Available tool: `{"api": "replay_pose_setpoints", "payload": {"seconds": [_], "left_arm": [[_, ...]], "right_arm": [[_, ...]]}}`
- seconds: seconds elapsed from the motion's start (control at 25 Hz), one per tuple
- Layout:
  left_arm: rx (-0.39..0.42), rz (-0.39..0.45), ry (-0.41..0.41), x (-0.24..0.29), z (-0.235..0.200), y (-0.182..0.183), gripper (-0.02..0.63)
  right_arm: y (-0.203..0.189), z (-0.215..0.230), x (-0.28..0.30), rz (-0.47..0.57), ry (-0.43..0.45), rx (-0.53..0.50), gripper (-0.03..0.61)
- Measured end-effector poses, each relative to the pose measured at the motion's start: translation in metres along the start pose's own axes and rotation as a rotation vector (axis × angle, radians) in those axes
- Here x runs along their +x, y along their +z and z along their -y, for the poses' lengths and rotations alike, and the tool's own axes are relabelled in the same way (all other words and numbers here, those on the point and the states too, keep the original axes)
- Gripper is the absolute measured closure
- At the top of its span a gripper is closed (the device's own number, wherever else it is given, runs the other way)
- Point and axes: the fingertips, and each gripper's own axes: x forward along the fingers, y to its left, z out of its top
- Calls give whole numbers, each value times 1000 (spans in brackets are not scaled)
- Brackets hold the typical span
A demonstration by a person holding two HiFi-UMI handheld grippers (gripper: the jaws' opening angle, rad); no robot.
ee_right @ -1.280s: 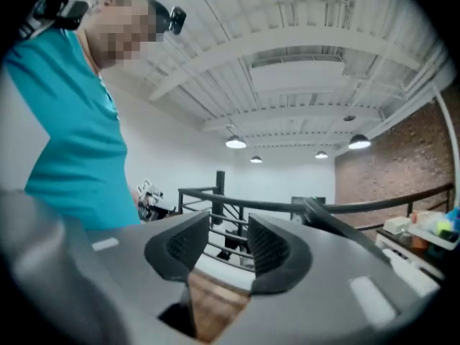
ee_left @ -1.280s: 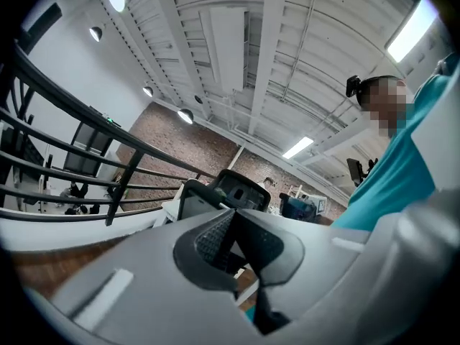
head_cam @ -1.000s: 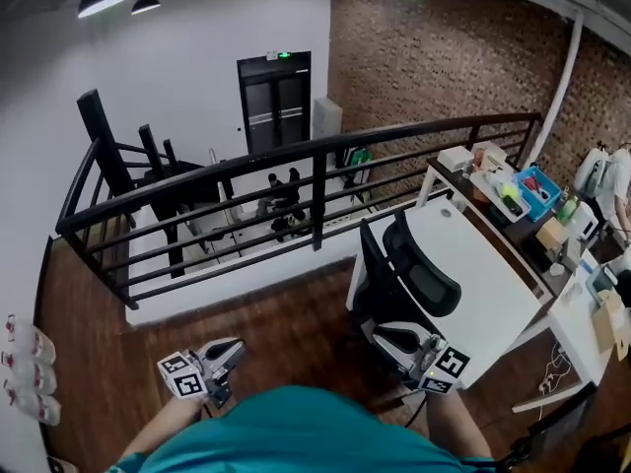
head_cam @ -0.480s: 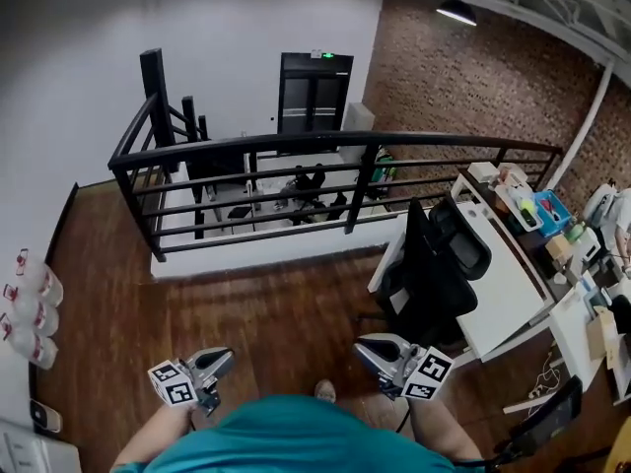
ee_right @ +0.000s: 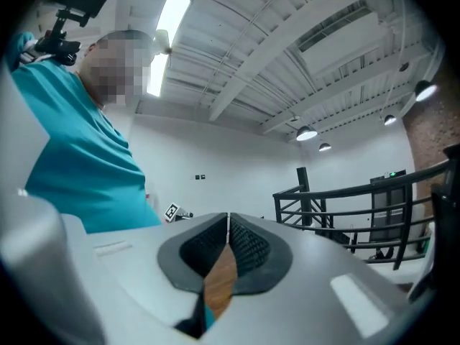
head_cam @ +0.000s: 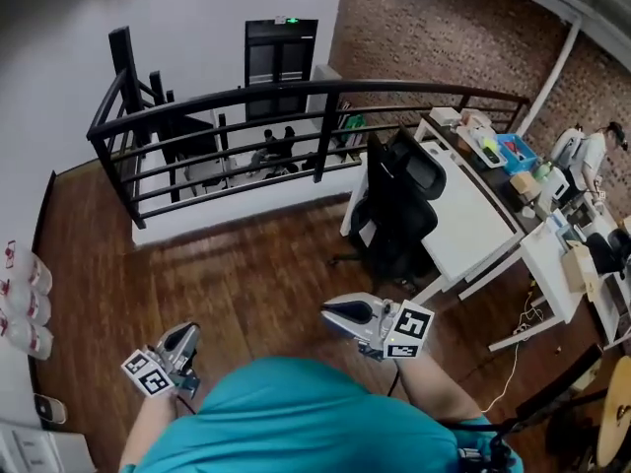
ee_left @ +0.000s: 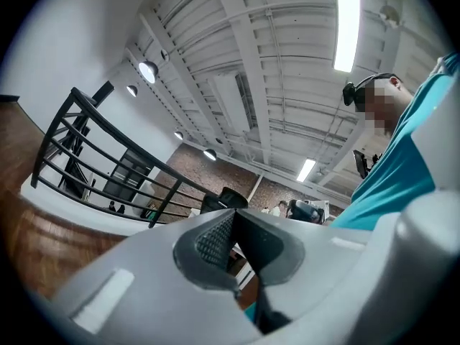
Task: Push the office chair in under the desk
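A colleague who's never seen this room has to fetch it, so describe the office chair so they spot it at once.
Start at the brick wall; in front of it a long white desk stands by the black railing. The office chair is against the desk's side facing the open wooden floor. It is all black, with a tall back and headrest, unlike the white desk.

Bare wood floor [head_cam: 246, 284] is open across centre and lower left of frame, free way up to office chair [head_cam: 394, 210]. Chair blocks the left edge of white desk [head_cam: 473, 230], centre right. Black railing [head_cam: 227, 116] closes off the upper side. Bottles [head_cam: 20, 308] at left edge. Second table [head_cam: 562, 264] and cable [head_cam: 523, 328] crowd the right.
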Motion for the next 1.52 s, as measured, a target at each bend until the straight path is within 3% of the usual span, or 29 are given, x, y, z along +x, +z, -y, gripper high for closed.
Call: {"api": "replay_pose_setpoints", "payload": {"seconds": [0.28,0.52,0.76,0.96,1.2,1.36,1.52], "left_arm": [[-27,-29,20,12,104,-76,589],[8,-89,-72,23,230,-122,589],[52,-54,-14,-52,297,-106,589],[63,-11,-41,-146,364,-65,589],[38,-6,64,-272,411,-94,589],[53,3,80,-300,439,-89,589],[80,29,47,-305,498,-106,589]], "right_arm": [[-19,-82,-106,-26,-17,16,578],[-31,-143,-169,-51,6,27,578],[-15,-232,-165,-51,12,-1,578],[18,-323,-127,-35,-8,-20,578],[-1,-445,-106,-62,35,-5,578],[10,-485,-109,-64,57,-11,578],[13,-527,-148,-46,55,-12,578]]}}
